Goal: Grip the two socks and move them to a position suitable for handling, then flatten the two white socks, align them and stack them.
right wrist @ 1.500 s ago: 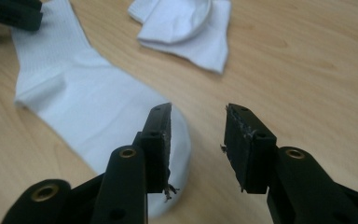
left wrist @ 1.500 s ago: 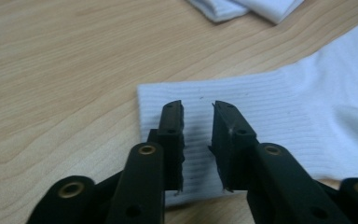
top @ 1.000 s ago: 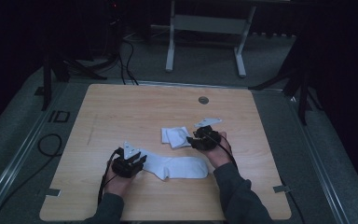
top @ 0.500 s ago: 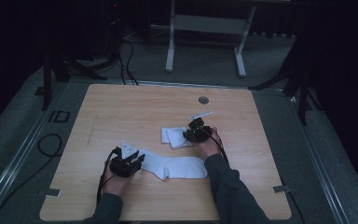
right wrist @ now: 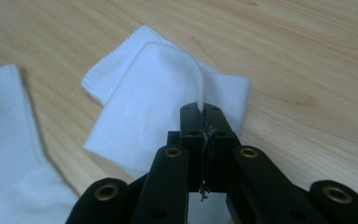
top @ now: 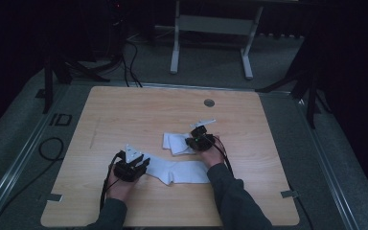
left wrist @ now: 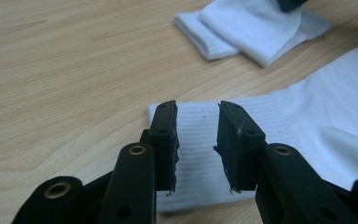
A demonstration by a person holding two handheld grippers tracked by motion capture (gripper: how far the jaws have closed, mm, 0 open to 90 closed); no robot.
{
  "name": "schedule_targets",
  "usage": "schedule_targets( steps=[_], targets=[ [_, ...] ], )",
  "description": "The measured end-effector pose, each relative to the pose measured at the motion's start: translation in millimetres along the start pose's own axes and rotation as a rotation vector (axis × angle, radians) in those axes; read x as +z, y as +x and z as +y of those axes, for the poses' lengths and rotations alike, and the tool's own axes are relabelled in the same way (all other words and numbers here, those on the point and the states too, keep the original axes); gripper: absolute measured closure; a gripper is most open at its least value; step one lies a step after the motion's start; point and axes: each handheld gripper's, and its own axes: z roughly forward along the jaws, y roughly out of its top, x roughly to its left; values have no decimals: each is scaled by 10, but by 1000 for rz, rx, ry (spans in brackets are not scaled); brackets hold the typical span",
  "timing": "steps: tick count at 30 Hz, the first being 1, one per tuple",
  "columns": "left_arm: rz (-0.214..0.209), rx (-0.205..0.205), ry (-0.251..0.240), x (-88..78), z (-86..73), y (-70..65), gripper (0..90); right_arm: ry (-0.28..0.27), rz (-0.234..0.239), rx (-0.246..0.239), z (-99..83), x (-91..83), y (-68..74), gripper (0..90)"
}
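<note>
Right gripper (right wrist: 204, 116) pinches folded sock (right wrist: 154, 98) shut, mid-table (top: 124, 115), bare wood around. Left gripper (left wrist: 196, 135), jaws apart, straddles flat sock (left wrist: 307, 126) cuff, near front edge.

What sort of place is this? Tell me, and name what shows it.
Probably a recording lab or studio, not a home: a bare wooden table on grey carpet in a dark room, black stands and cables around it, and a person working white socks with handheld grippers.

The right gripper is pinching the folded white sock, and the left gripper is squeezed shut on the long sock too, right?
Not quite. The left gripper is open, its jaws apart over the long sock, as the left gripper view shows. The right gripper does pinch the folded sock.
</note>
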Motion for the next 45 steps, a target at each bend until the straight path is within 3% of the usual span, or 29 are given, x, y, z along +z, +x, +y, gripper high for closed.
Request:
schedule_targets(
  steps=[10,20,29,34,42,45],
  targets=[
    [1,-13,6,84,142,3,682,-10,28,-19,-9,24,179,881],
    [-10,1,36,242,292,-11,682,-21,37,5,-15,43,183,881],
    [-9,18,30,311,405,-50,684,-24,47,15,-9,58,191,879],
    [13,33,48,387,437,-40,733,-24,50,19,-8,64,200,879],
    [17,13,65,479,453,-31,879,-24,55,26,-9,85,215,879],
    [18,16,81,519,465,-41,894,-25,55,29,-10,93,219,880]
  ],
)
